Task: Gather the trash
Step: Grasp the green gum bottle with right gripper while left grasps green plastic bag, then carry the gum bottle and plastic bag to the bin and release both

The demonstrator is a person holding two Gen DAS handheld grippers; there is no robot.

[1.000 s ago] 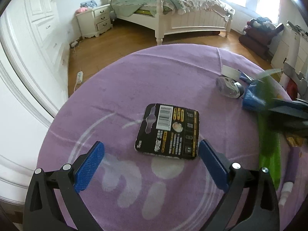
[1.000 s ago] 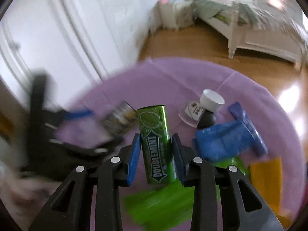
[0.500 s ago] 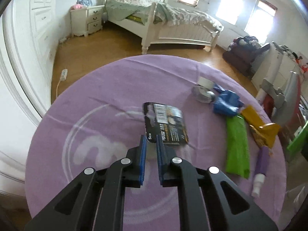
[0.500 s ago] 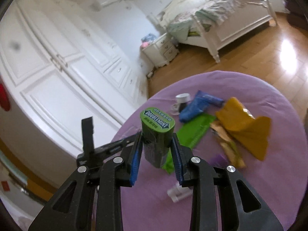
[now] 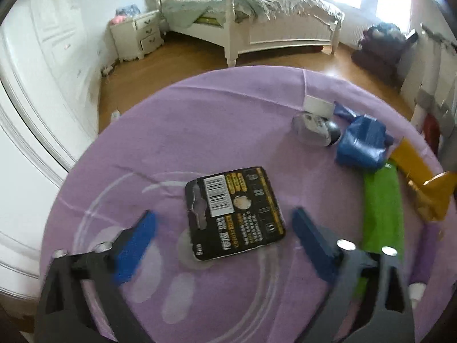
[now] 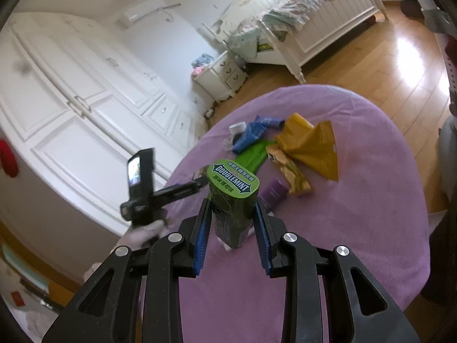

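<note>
Covering the round counter (image 5: 200, 120), a purple cloth is facing a white bed (image 5: 257, 14); right tongs (image 6: 232, 223) are clamping a Doublemint canister (image 6: 232, 200), left tongs (image 5: 222, 228), just opening, are standing apart around a black card (image 5: 234, 211).

desk cloth (image 5: 228, 120): purple, pale circle pattern
card (image 5: 234, 211): black, yellow print, white barcode
gum tin (image 6: 232, 197): green
tongs' pads (image 6: 200, 243): blue

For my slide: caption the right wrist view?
Right tongs grip a green Doublemint tin above the purple table.
</note>
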